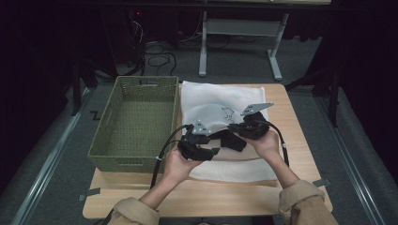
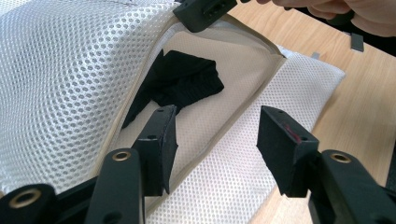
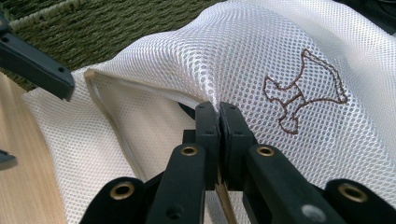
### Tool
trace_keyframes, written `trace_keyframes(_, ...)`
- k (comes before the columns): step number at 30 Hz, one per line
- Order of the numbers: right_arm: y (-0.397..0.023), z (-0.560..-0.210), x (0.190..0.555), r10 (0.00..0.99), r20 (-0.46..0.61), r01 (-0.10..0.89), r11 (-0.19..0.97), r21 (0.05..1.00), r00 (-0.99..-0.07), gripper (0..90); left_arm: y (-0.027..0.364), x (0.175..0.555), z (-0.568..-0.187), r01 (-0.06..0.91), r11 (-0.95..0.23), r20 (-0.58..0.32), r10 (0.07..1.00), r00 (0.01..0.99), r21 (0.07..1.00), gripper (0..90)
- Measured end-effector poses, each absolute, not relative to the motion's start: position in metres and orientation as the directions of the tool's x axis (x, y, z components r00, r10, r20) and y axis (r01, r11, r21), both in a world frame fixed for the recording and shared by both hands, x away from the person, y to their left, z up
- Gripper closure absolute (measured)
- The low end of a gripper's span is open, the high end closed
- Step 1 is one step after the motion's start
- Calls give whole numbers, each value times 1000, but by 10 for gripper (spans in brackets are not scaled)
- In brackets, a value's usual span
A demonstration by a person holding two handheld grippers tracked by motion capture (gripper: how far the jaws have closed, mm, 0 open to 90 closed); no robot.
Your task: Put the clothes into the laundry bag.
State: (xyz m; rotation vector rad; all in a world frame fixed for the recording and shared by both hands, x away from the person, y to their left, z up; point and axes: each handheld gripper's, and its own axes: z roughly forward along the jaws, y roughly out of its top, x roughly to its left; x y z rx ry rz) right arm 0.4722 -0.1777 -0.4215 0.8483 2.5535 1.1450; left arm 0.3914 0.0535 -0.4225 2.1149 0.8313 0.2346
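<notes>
A green woven basket point(image 1: 136, 119) stands on the left of the wooden table point(image 1: 300, 154), just beside the white mesh bag point(image 1: 213, 101), and its inside looks bare. The bag lies on the table's middle, its far end near the table's far edge; a bare strip of wood runs along the near and right sides. The right gripper point(image 3: 218, 116) is clamped on the upper edge of the bag's mouth, lifting that layer so the opening gapes; an outlined stitched figure point(image 3: 303, 91) sits on the mesh just beside its jaws. Inside the bag, on the lower layer, lies a crumpled black garment point(image 2: 184, 81). The left gripper point(image 2: 217, 140) hangs at the mouth with its jaws parted and nothing between them, the garment just beyond.
</notes>
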Motion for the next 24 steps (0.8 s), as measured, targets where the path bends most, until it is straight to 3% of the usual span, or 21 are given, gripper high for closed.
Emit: trace_keyframes(24, -184, -432, 463, 567, 58, 421, 535, 732, -822, 884, 72, 361, -420, 430, -457, -80, 607, 791, 779, 434)
